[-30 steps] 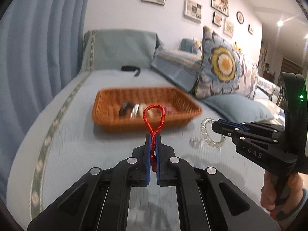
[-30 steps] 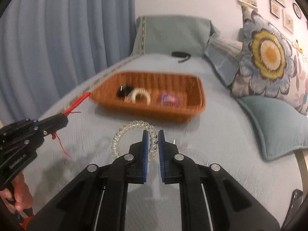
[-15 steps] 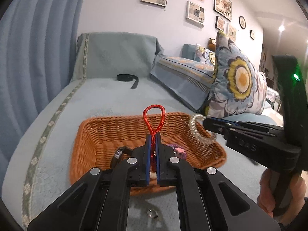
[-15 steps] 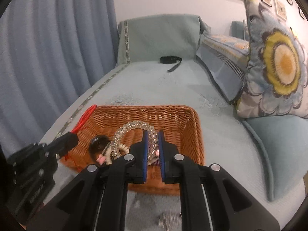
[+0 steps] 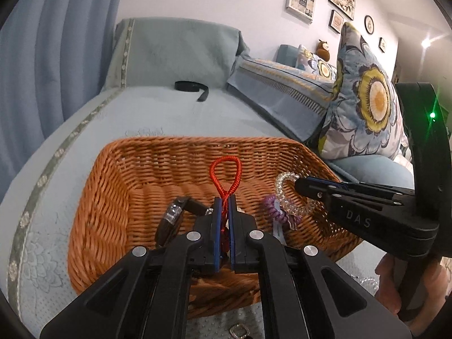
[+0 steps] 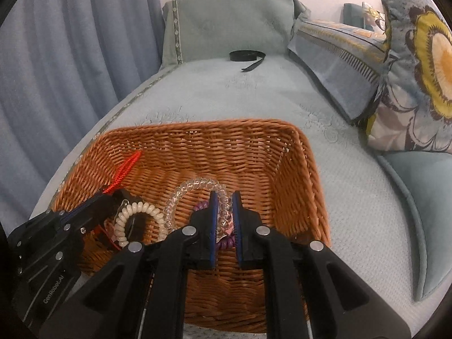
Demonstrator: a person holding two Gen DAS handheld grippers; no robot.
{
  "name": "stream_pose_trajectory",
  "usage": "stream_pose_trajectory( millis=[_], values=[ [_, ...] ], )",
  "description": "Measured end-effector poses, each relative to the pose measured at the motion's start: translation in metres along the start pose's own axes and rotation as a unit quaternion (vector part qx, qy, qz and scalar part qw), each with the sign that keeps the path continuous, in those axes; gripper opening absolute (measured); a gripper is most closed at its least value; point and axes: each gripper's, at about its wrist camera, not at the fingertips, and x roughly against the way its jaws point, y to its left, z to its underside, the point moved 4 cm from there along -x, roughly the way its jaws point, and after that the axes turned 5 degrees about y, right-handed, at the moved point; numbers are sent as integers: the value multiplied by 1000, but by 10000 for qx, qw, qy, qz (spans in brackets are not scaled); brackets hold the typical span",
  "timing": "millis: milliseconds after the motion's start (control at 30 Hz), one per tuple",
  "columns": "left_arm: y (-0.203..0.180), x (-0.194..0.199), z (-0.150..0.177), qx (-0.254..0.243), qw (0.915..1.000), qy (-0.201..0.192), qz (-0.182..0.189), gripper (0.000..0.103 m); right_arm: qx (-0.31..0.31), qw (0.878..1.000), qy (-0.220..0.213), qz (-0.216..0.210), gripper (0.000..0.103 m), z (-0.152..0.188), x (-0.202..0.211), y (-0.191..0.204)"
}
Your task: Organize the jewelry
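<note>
Left to right across the sofa seat (image 5: 169,113).

Left tongs (image 5: 222,217): clenched on the red cord loop (image 5: 226,169), which stands up from between the blue pads. A second ago these tongs hung over bare seat with the basket (image 5: 113,175) well ahead; now the pads sit inside the rim, above the basket floor. A dark watch (image 5: 173,217) lies in the basket just left of the pads.

Centre: in the right wrist view a cream spiral hair tie (image 6: 132,214) lies on the basket floor, between the two tools.

Right tongs (image 6: 225,214): clenched on the clear spiral bracelet (image 6: 195,186), whose ring arcs up and left of the pads. A purple spiral tie (image 6: 223,240) sits under the tips. These tongs have likewise come from the open seat to inside the basket rim.

Foreground of left view: a small silver ring (image 5: 238,332) lies on the seat outside the basket, near its front wall.

Judgement: both carries look complete, and both pieces now hang over the pile. Next step is probably to let go of each. The ring outside remains to be collected.
</note>
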Motion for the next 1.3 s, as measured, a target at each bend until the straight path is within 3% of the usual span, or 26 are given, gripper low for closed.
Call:
stream_pose_trajectory(
  millis=[67,100,133,167,233,500,733,1000,1300],
  values=[
    [0,3,1,78,9999,-5,95,14,-74,9999,51,-137,10,0,1,-1],
    [0,6,1,96,9999,-26,94,33,-167,9995,87,-243,16,1,3,-3],
    [0,11,1,93,9999,-103,86,40,-257,9992,78,-302,27,2,7,-5],
    [-1,19,1,57,9998,-178,68,40,-333,9989,46,-338,41,3,12,-8],
    [-4,31,1,43,9998,-186,109,40,-394,9983,-78,-413,46,5,26,-11],
    [-17,111,12,71,9988,-463,124,45,-159,9983,-500,-239,46,43,105,-20],
    [-37,161,62,120,9989,-425,185,47,-69,9987,-474,-179,46,103,136,-38],
    [-36,133,114,343,9990,68,277,47,109,9998,-159,14,46,146,122,-52],
    [-44,101,129,233,9977,456,438,47,-150,9997,193,-57,46,151,94,-65]
  ],
)
